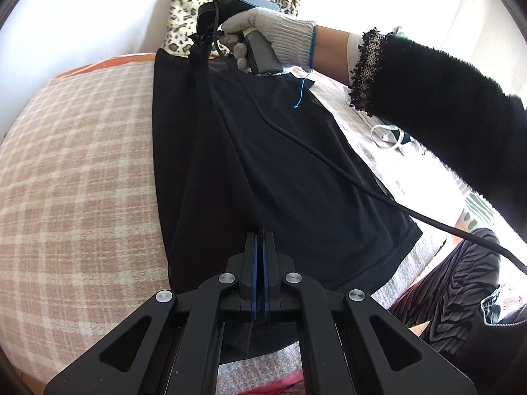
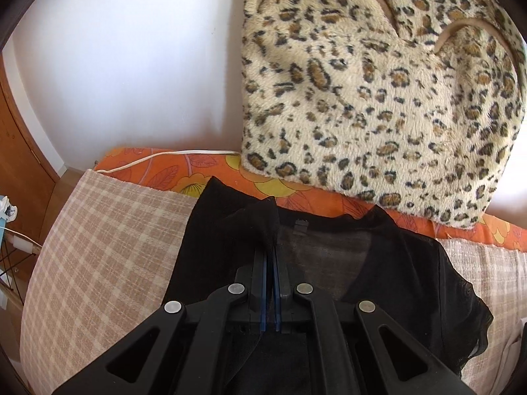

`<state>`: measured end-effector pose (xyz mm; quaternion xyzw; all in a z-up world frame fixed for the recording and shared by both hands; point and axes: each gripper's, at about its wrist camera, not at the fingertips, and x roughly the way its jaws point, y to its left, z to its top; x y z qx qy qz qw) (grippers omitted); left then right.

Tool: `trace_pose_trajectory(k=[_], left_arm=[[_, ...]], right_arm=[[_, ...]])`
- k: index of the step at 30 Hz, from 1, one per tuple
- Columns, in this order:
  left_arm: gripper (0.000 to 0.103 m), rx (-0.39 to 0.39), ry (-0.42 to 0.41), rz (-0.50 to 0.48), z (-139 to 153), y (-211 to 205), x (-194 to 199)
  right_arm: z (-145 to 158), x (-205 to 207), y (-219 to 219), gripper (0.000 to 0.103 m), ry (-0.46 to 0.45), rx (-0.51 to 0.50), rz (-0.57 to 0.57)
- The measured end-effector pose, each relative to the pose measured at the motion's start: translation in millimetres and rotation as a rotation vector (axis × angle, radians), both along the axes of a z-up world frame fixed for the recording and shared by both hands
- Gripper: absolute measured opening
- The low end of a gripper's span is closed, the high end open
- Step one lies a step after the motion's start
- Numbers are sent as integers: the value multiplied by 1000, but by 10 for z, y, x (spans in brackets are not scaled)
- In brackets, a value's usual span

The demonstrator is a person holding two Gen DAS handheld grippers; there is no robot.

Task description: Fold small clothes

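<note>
A black garment point(image 1: 280, 164) lies on a pink checked blanket point(image 1: 75, 171). My left gripper point(image 1: 260, 235) is shut on its near hem edge. The right gripper point(image 1: 204, 38), held by a gloved hand, is shut on the far edge, so a fold of the cloth is lifted taut between the two. In the right wrist view my right gripper point(image 2: 271, 248) is shut on a raised corner of the sheer black garment point(image 2: 411, 263), next to the neckline with its label.
A leopard-print cushion point(image 2: 378, 98) leans on the white wall behind the bed. An orange floral sheet point(image 2: 230, 171) shows at the far edge. A black cable point(image 1: 329, 161) crosses the garment. Zebra-patterned cloth point(image 1: 454, 283) lies at the right.
</note>
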<state>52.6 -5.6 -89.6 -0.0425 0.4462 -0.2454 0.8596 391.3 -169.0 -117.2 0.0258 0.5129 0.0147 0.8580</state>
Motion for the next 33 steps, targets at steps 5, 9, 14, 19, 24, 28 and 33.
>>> trace_pose_trajectory(k=[5, 9, 14, 19, 24, 28, 33], left_arm=[[1, -1, 24, -27, -56, -120, 64], [1, -5, 32, -46, -64, -176, 119], [13, -32, 67, -111, -84, -328, 66], [35, -41, 48, -144, -26, -358, -47], [35, -75, 7, -61, 78, -37, -100], [35, -19, -59, 51, 166, 217, -78], [35, 11, -74, 140, 168, 439, -81]], right_arm=[[-110, -27, -205, 0, 27, 30, -20], [-115, -18, -222, 1, 27, 24, -3], [-143, 11, -206, 3, 40, 12, 18], [-207, 62, -212, 38, 71, -88, 10], [26, -49, -493, 40, 28, -45, -29], [269, -278, -710, 42, -7, 4, -55], [491, -663, -836, 43, -22, 39, -42]])
